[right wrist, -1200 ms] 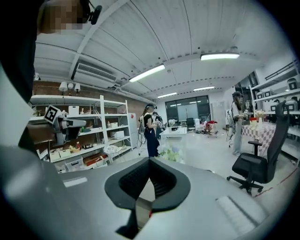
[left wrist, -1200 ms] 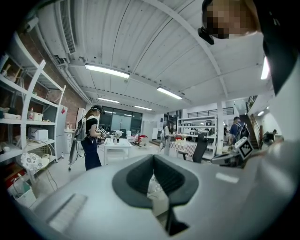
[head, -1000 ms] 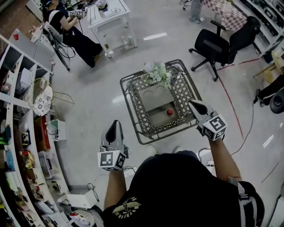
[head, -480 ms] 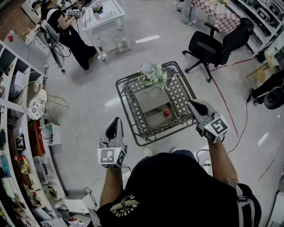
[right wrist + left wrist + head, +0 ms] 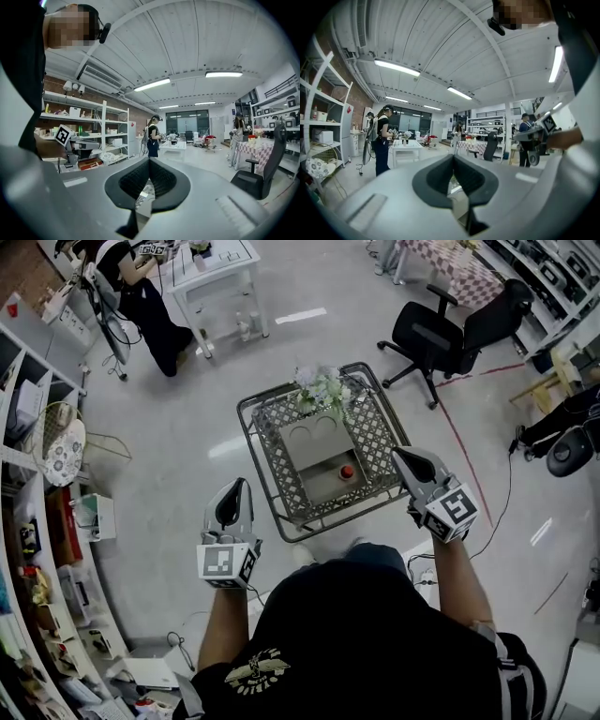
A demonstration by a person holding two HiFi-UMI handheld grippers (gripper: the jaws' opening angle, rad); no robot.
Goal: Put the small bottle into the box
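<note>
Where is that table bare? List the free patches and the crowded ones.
Free: table lattice left and right of the box, plus the near strip before it. Crowded: the far edge under the flowers; the box's near compartment holds the red-capped bottle.

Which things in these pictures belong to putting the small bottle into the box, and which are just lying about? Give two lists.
The job: small bottle, box, left gripper, right gripper.
Lying about: flowers, office chair, white table, shelves.
</note>
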